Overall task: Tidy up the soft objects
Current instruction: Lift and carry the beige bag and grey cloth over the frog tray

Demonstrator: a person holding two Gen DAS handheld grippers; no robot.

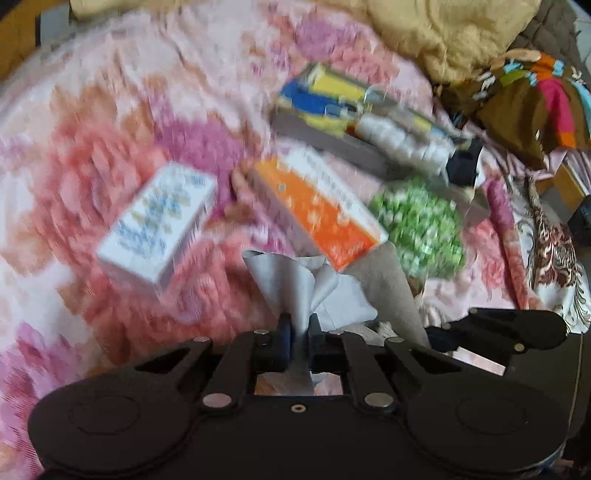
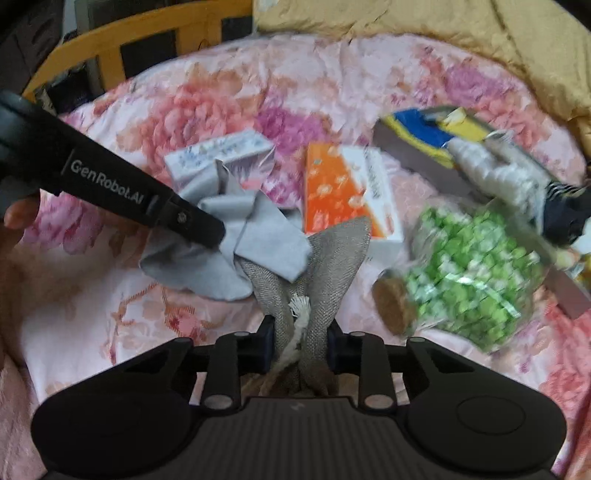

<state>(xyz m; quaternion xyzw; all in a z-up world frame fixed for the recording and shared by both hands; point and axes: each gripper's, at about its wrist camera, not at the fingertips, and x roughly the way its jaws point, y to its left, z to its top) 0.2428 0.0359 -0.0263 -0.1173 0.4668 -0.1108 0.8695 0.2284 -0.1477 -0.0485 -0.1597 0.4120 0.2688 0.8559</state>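
Left hand-held gripper point(image 1: 300, 328) is pinched tight on the grey cloth point(image 1: 295, 284), which fans out crumpled above its tips, and right beside it the right hand-held gripper point(image 2: 300, 332) is clamped on a bunched brown burlap bag point(image 2: 325, 258) with a white cord point(image 2: 295, 325) running down between the fingers. Cloth and bag overlap, the cloth's folds lying across the bag's top left, so the two pieces crowd each other. Everything sits on a bed with a pink floral blanket point(image 1: 110, 122). Just past the fabrics, an orange box point(image 1: 317, 210) lies close behind the bag, a white box point(image 1: 159, 221) off to the left, and a packet of green bits point(image 1: 421, 229) to the right, near the bag. Farther back there's a grey tray point(image 1: 332, 136) with blue and yellow things and a white ribbed roll point(image 1: 399, 144). The left view alone catches fingers point(image 1: 240, 184) at the orange box's far end and a patterned multicolour fabric point(image 1: 528, 103) at the right edge. The right view alone gives the left tool's black arm from the side, a round cork piece point(image 2: 391, 299) touching the green packet, and a yellow wooden rail point(image 2: 110, 40) behind the bed. A tan blanket point(image 2: 443, 33) is heaped at the far side.
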